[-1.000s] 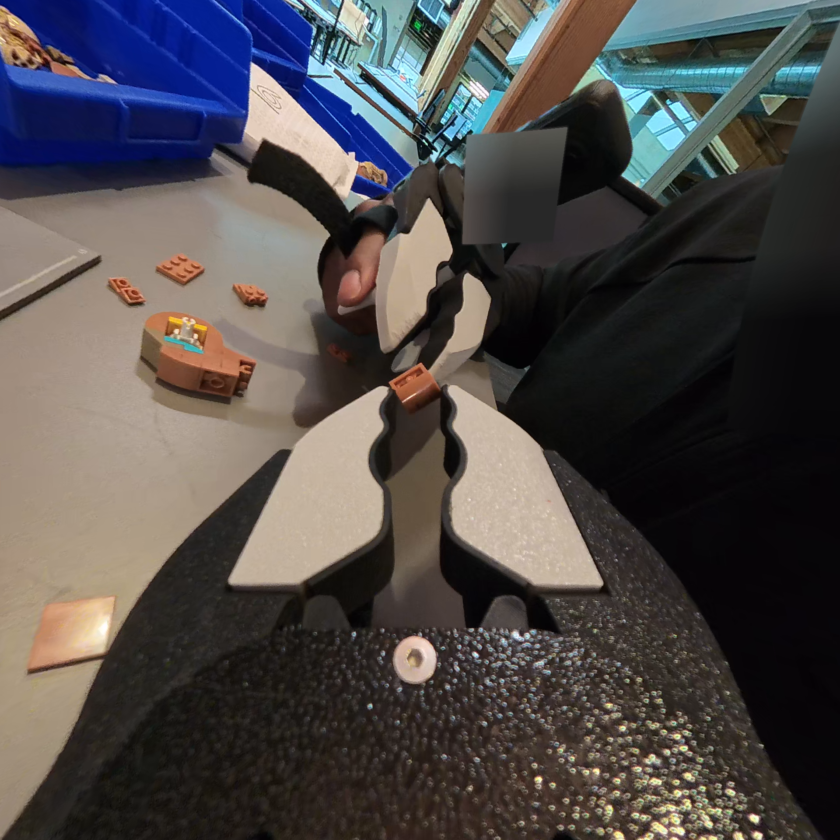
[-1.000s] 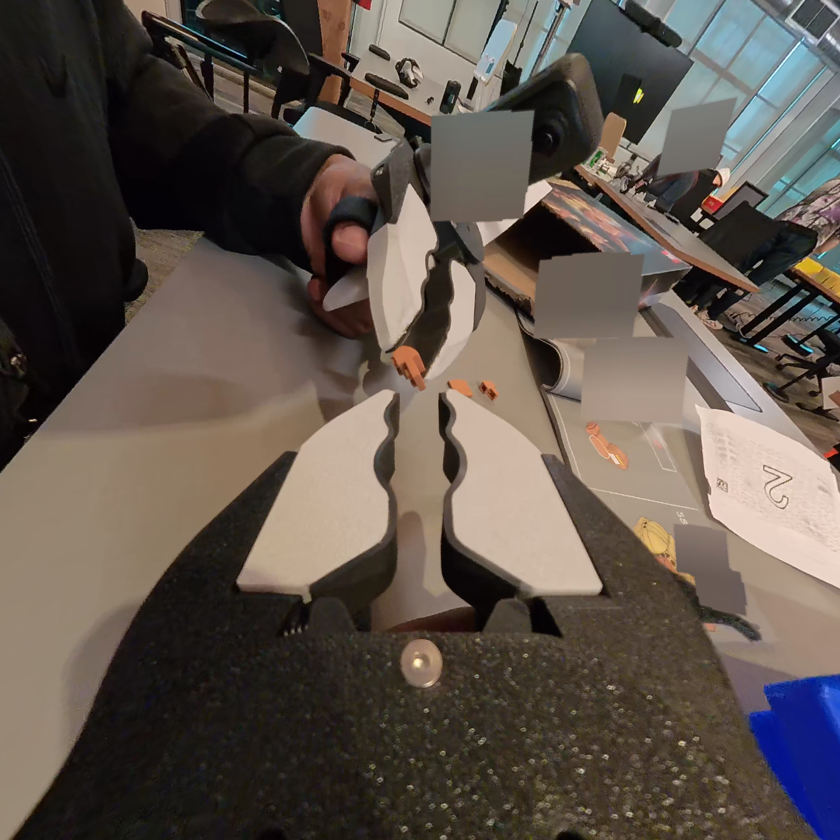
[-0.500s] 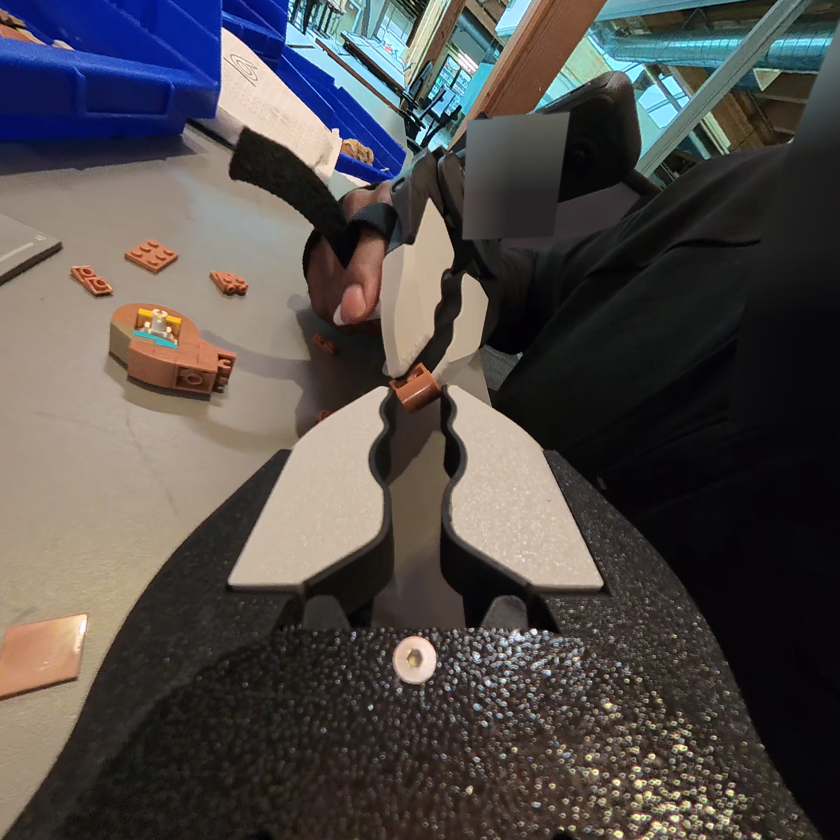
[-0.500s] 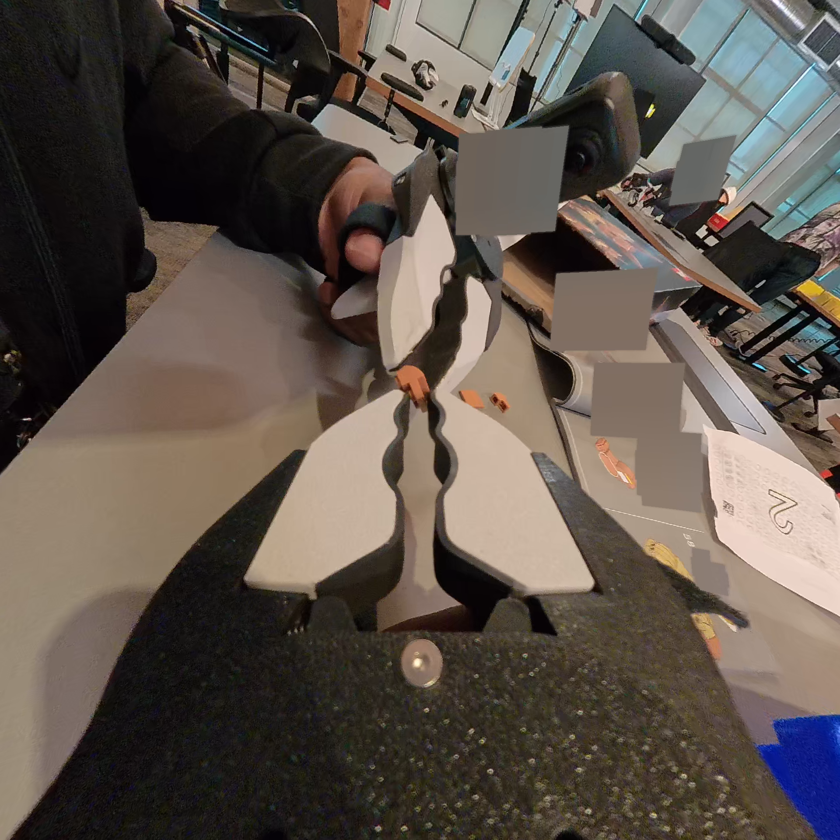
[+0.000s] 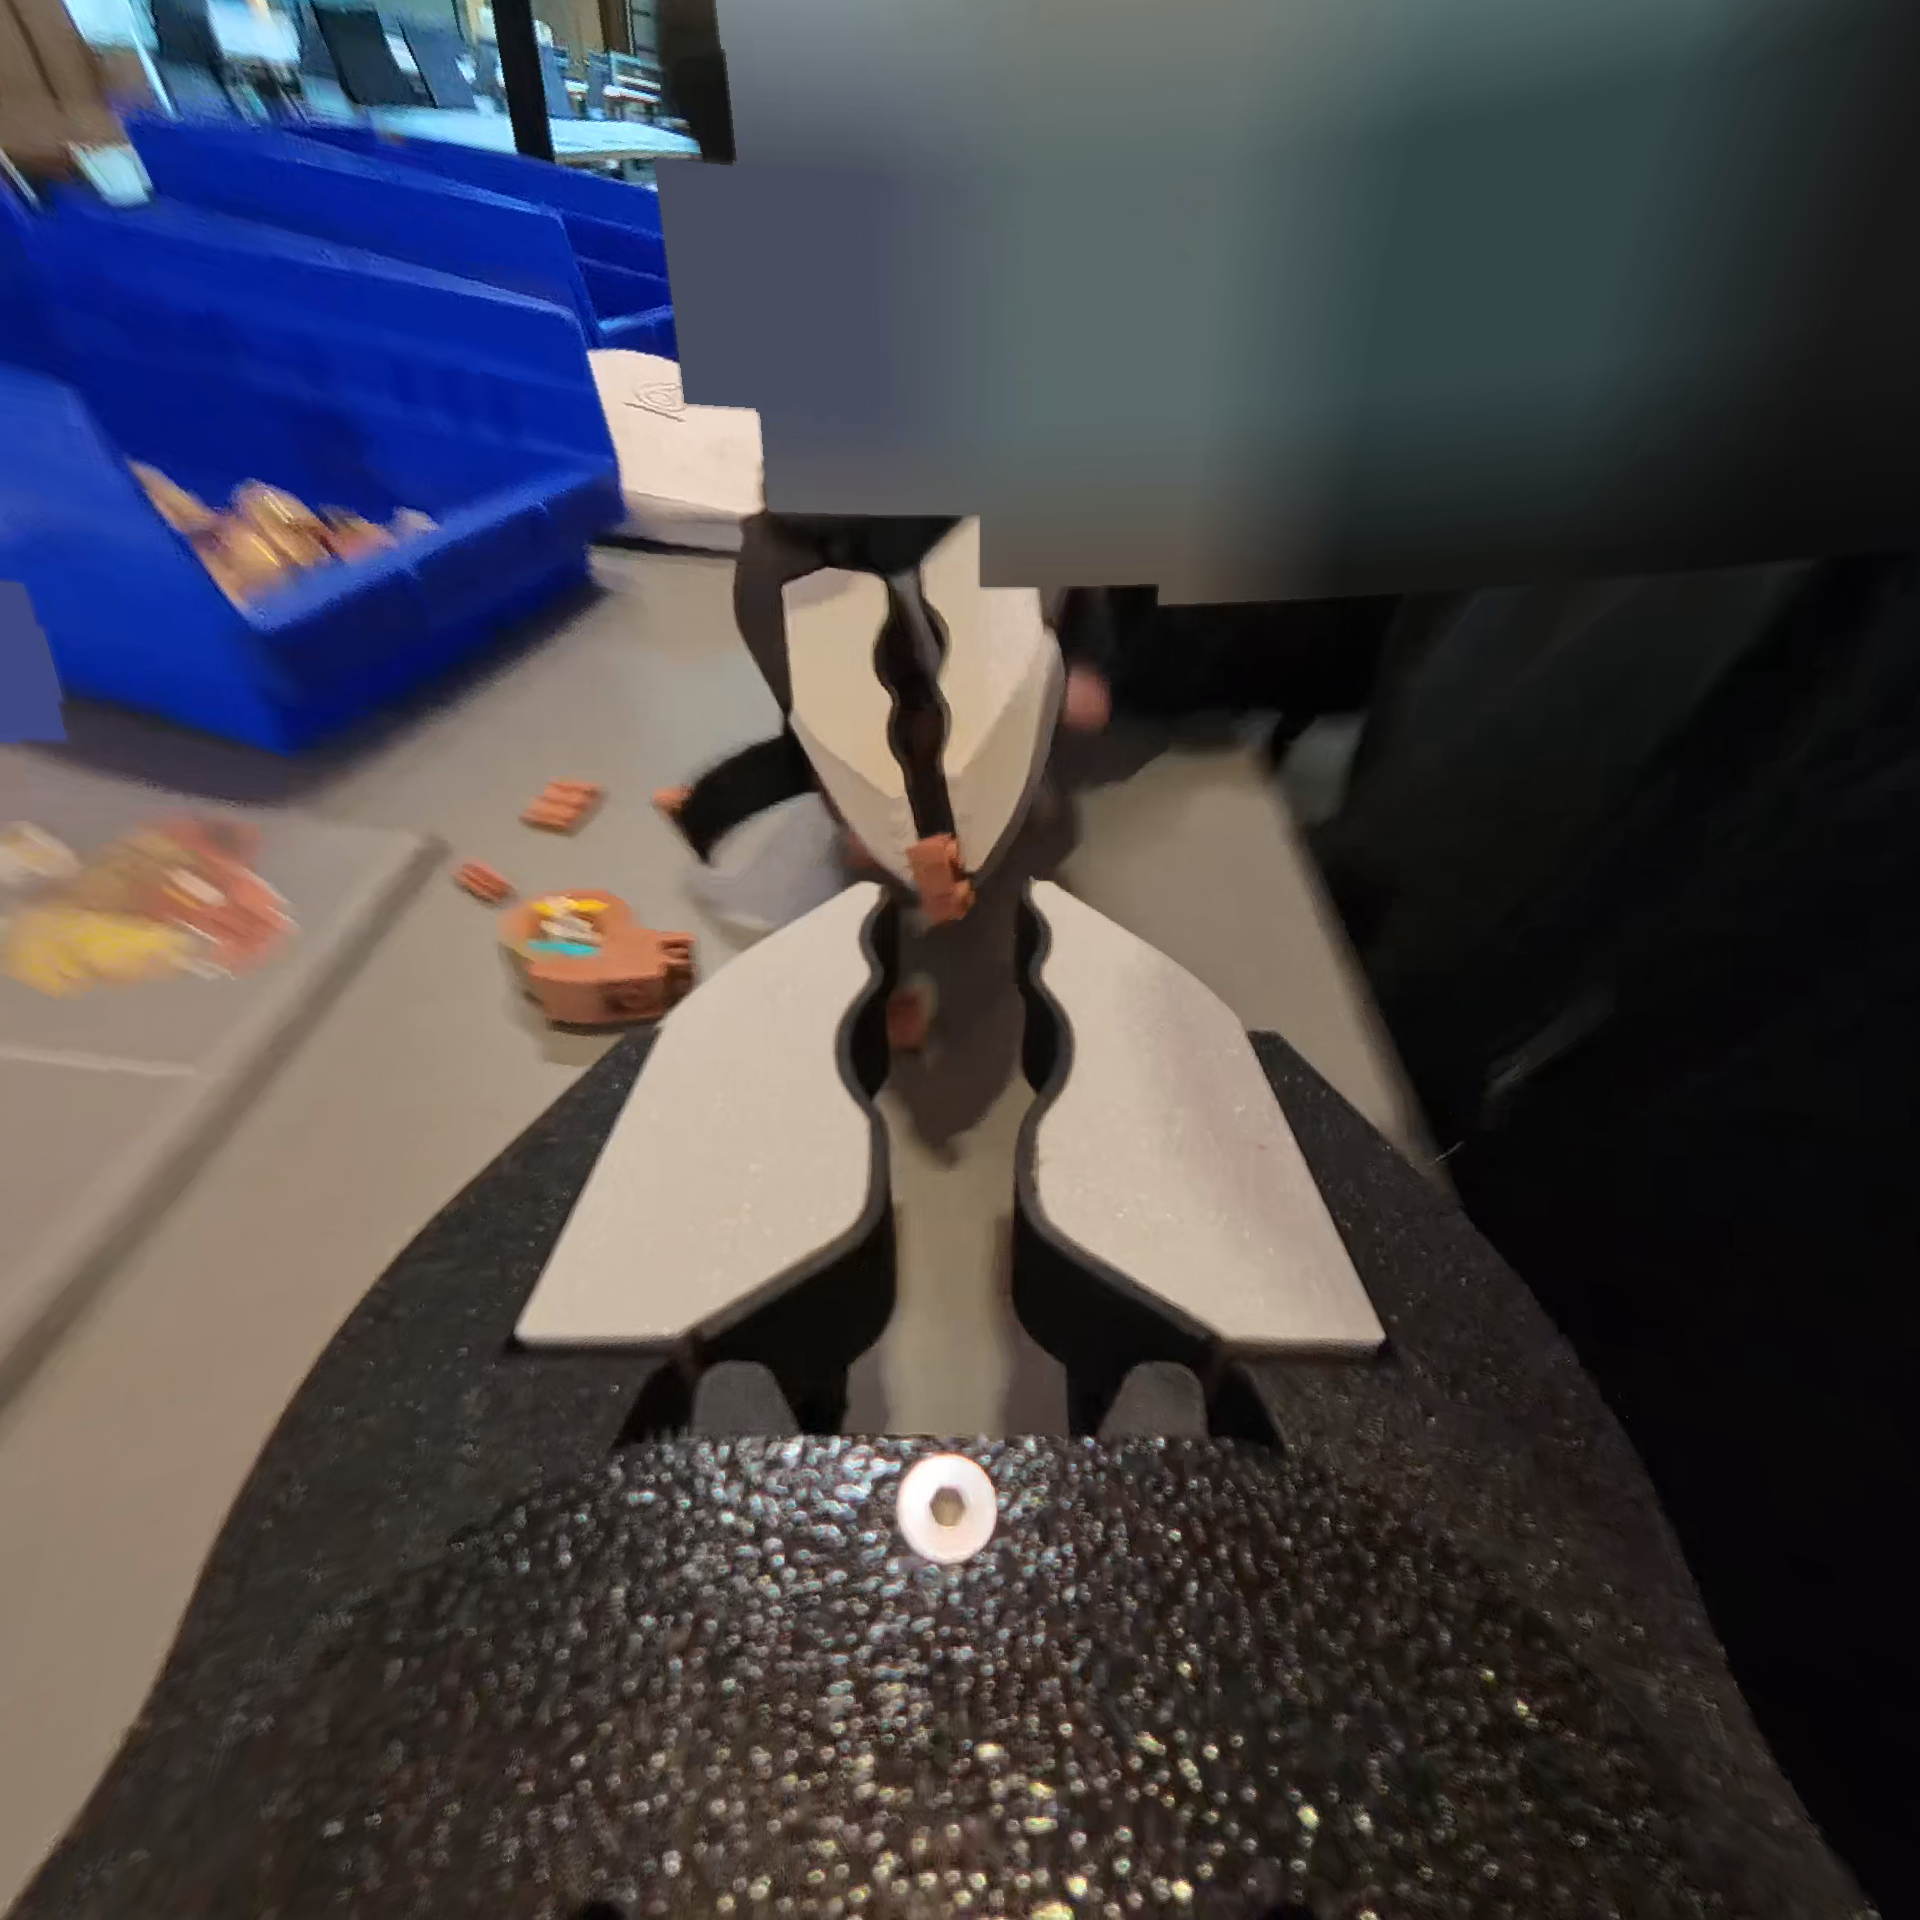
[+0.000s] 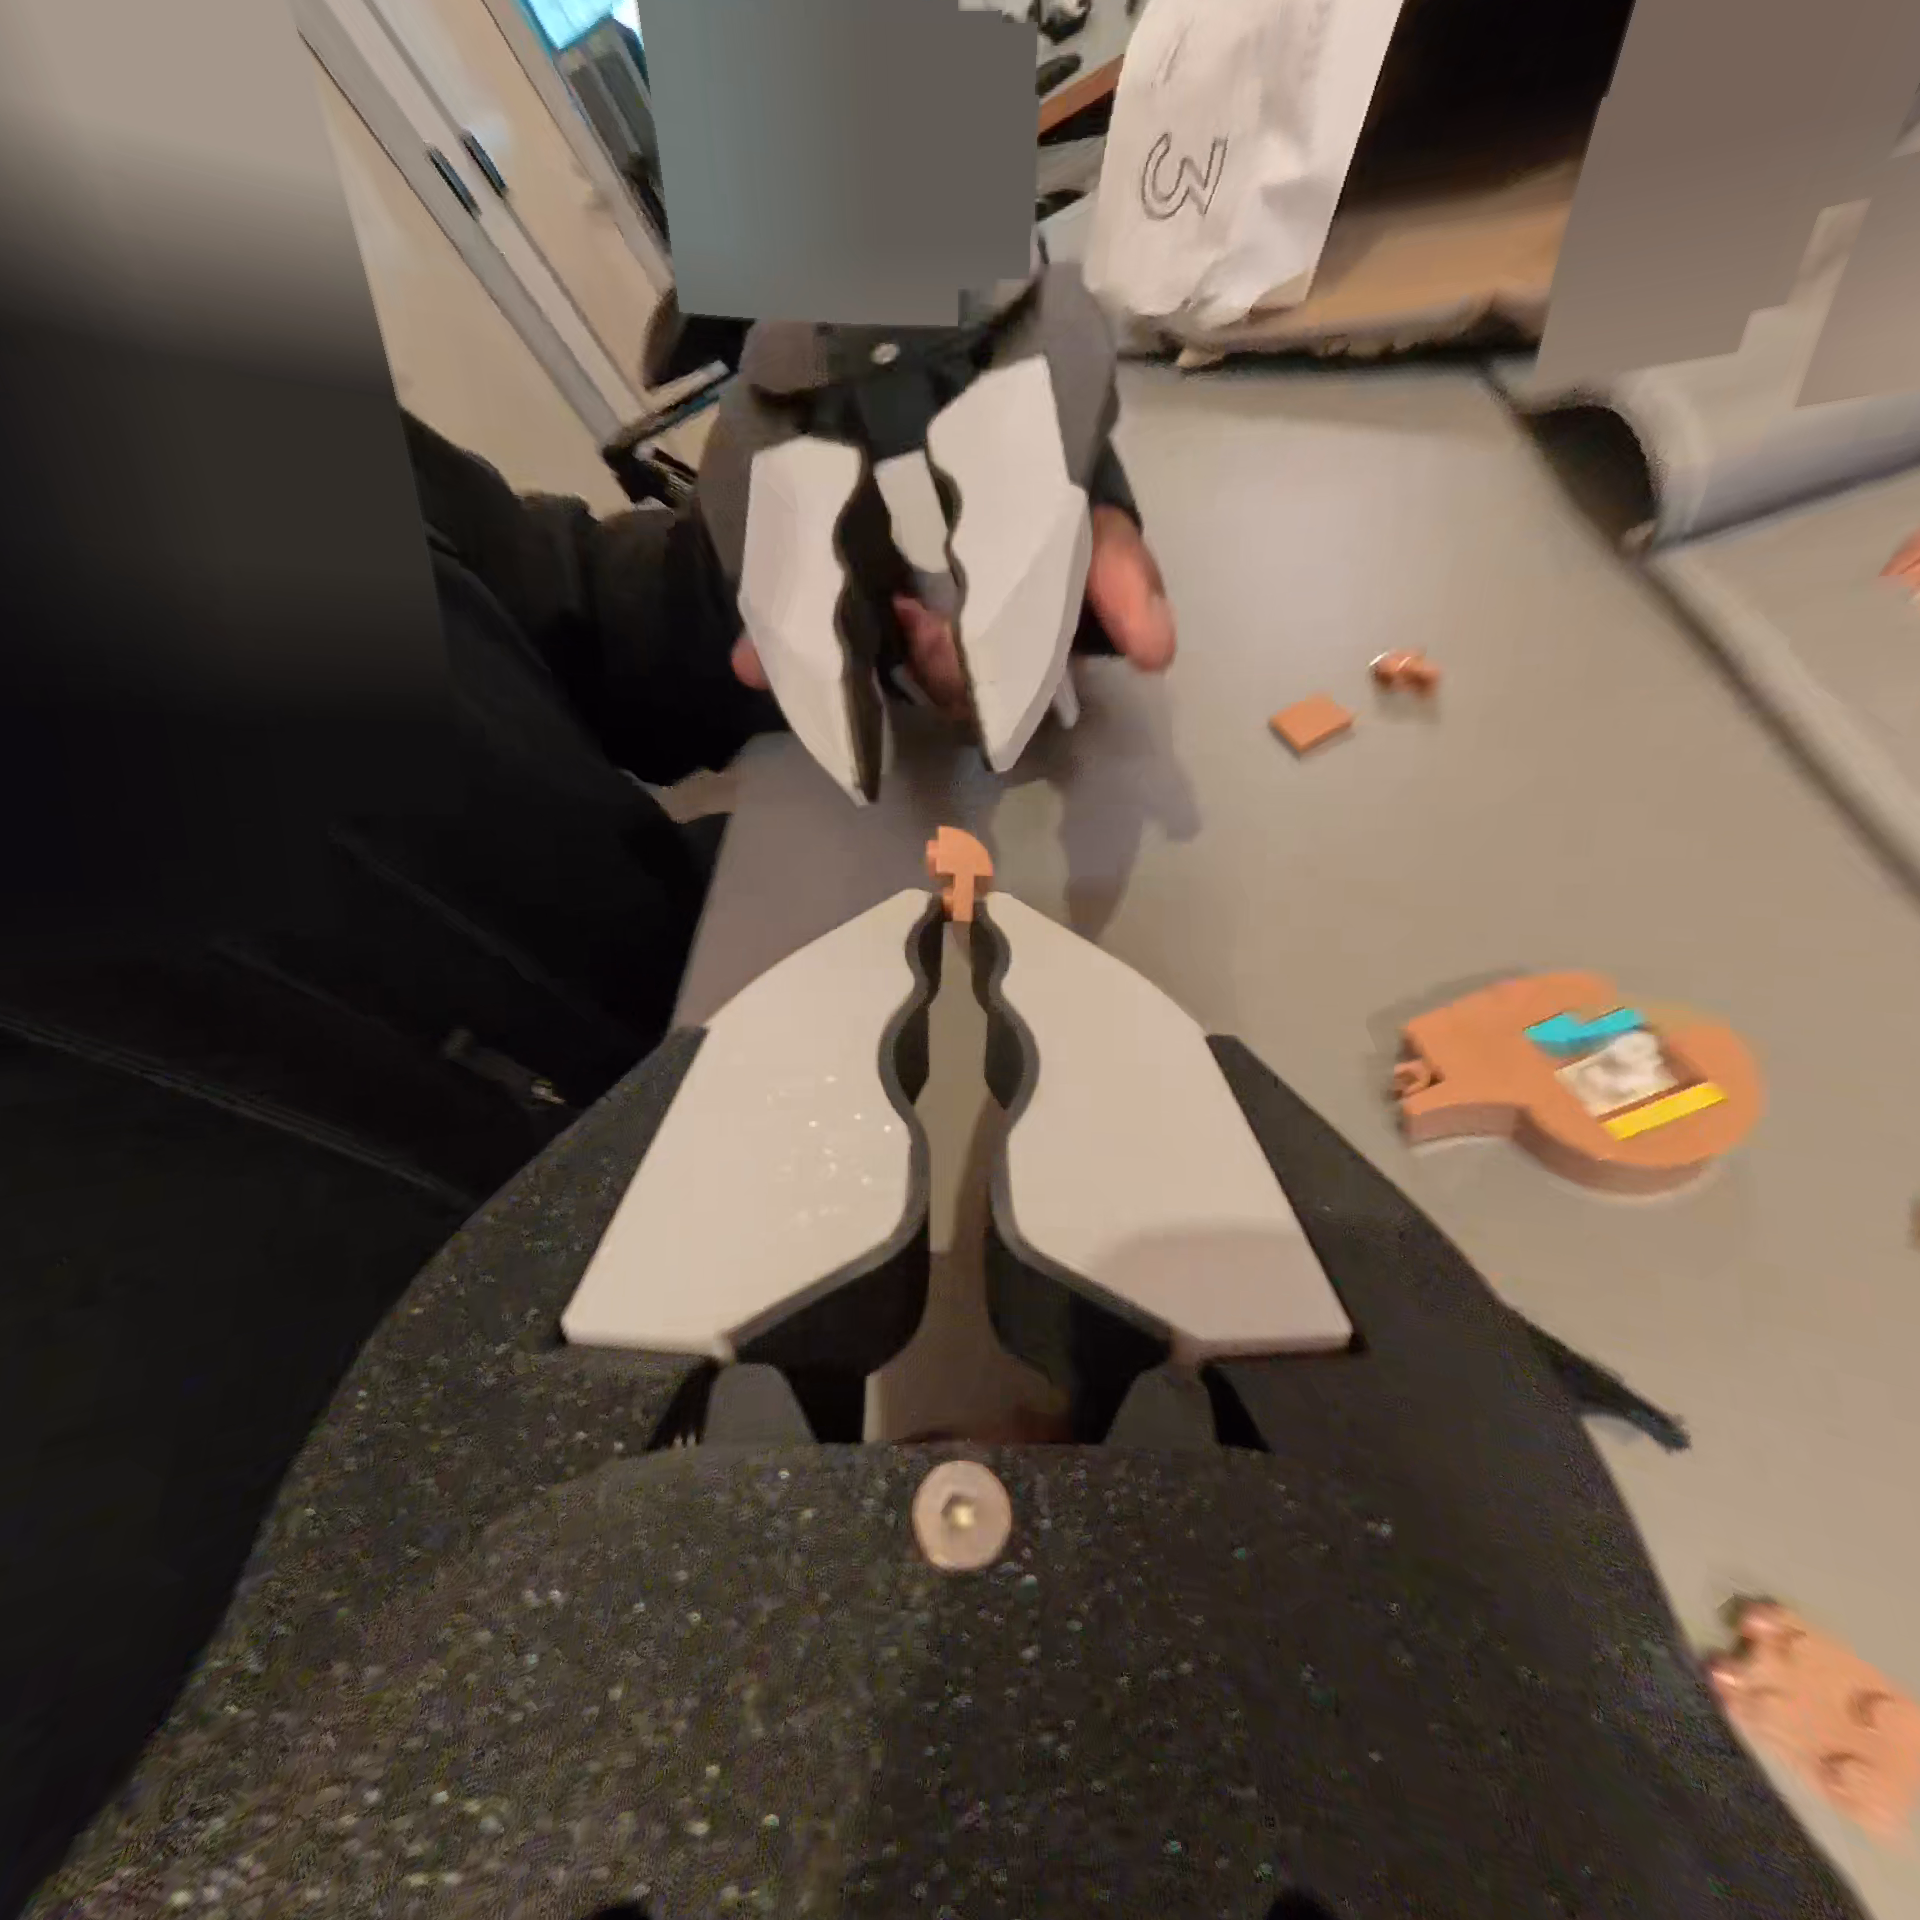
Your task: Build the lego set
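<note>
**Right wrist view: small brick pinched at the tips, opposite tongs spread and bare**

Grey worktop (image 6: 1351, 914) fills the scene, with blue bins (image 5: 312, 582) along its far side in the left wrist view. On the surface lies a rounded brown brick model (image 6: 1579, 1081) with a teal, white and yellow inset. It sits off to one side of both tools and touches neither. Farther off are a flat brown tile (image 6: 1311, 719) and a few smaller loose bricks.

The left tongs (image 6: 925, 774) point toward the right pair from just beyond it. Their fingers are spread with nothing between them.

The right tongs (image 6: 961, 914) are clenched on a tiny orange-brown brick piece (image 6: 958, 868). Only its lower stub sits between the pads, and the wider head stands out past the tips, above the worktop and near the table edge.

Judged from this, the hold is narrow and at the very end of the pads. Steady pressure and a level wrist would help keep so small a piece from twisting out.
</note>
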Demonstrator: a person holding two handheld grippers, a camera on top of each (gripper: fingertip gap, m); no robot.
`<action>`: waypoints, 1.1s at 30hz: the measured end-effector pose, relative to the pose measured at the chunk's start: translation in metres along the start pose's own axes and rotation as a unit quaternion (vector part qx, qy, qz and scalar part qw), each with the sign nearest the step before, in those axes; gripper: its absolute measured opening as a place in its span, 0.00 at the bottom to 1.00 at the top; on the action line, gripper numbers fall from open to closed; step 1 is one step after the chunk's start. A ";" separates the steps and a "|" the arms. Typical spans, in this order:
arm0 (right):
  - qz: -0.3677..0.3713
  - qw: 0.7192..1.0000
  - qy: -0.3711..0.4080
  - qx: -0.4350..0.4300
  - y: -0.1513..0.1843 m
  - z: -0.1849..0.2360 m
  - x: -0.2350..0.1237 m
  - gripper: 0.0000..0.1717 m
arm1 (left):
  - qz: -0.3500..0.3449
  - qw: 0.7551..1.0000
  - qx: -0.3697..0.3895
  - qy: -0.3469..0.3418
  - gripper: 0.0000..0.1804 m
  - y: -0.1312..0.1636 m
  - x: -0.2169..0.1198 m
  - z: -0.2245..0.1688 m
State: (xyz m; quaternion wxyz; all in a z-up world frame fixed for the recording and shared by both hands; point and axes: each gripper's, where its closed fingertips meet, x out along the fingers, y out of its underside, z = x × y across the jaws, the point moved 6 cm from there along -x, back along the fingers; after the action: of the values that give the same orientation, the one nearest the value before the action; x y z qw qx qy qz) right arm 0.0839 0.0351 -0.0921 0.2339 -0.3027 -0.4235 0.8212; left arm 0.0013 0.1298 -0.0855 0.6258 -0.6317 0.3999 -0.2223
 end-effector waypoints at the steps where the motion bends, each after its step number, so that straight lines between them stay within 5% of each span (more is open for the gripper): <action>1: 0.001 0.999 -0.015 0.030 0.001 -0.001 0.000 0.03 | 0.019 0.998 0.052 -0.012 0.12 0.002 0.001 -0.002; 6: 0.015 0.995 -0.045 0.088 0.007 -0.004 0.003 0.03 | 0.066 0.964 0.253 -0.038 0.14 0.012 0.008 -0.006; 17: 0.043 0.990 -0.079 0.113 0.013 -0.001 0.007 0.03 | -0.017 0.934 0.356 0.024 0.15 0.007 0.007 -0.010; 33: 0.071 0.987 -0.095 0.111 0.017 0.003 0.011 0.03 | 0.038 0.886 0.457 0.066 0.13 0.017 0.023 -0.016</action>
State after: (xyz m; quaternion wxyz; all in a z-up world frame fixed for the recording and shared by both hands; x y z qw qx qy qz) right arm 0.0720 0.0314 -0.1089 0.1659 -0.2248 -0.3274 0.9026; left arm -0.0020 0.1037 -0.1056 0.8252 -0.2439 0.3182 -0.3980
